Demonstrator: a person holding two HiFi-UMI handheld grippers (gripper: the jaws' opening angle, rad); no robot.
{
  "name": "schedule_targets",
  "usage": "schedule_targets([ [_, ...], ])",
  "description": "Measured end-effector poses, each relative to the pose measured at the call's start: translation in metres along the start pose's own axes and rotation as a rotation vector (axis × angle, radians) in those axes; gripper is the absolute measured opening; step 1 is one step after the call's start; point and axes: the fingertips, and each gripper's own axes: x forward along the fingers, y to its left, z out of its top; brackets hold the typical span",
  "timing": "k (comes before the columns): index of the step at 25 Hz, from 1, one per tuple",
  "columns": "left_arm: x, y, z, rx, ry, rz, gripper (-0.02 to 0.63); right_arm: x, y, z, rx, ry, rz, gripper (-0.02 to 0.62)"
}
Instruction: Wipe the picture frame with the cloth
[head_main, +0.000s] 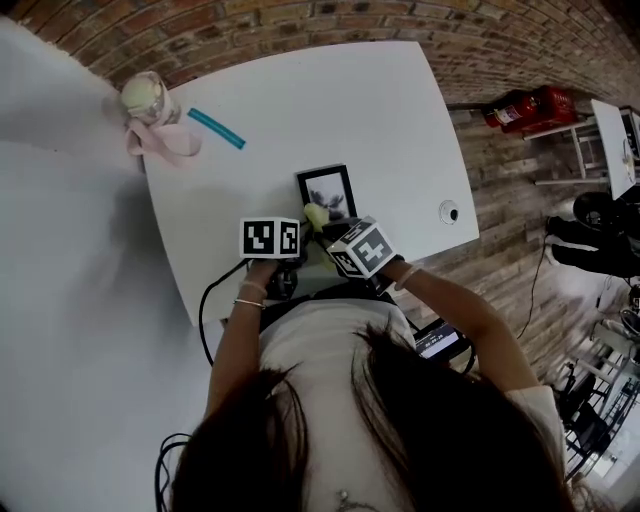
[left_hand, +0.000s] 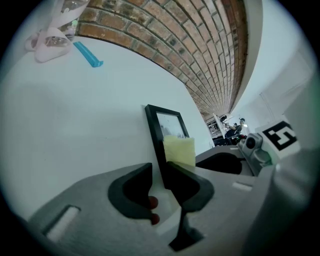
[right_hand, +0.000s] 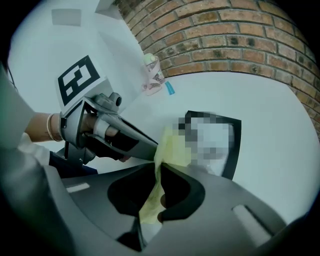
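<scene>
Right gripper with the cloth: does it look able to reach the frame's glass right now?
Likely yes. The right gripper pinches the yellow cloth, whose free end lies against the picture frame. The left gripper holds only the frame's side edge, leaving the glass uncovered.

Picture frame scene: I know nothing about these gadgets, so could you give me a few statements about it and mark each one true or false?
1. The right gripper is clamped on the yellow cloth. True.
2. The picture frame has a white border. False: its border is black.
3. The left gripper holds the picture frame by its edge. True.
4. The teal stick lies right beside the picture frame. False: it lies far off, near the jar.
5. The table is brown. False: it is white.
</scene>
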Motion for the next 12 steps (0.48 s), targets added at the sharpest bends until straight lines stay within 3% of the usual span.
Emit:
schedule_targets([
  [12,-0.0002,0.0020,0.0012,-0.023,-0.036,-0.032,0.092,0.0034,-0.0078,0.0096,-0.039,0.017,0.008,0.043],
])
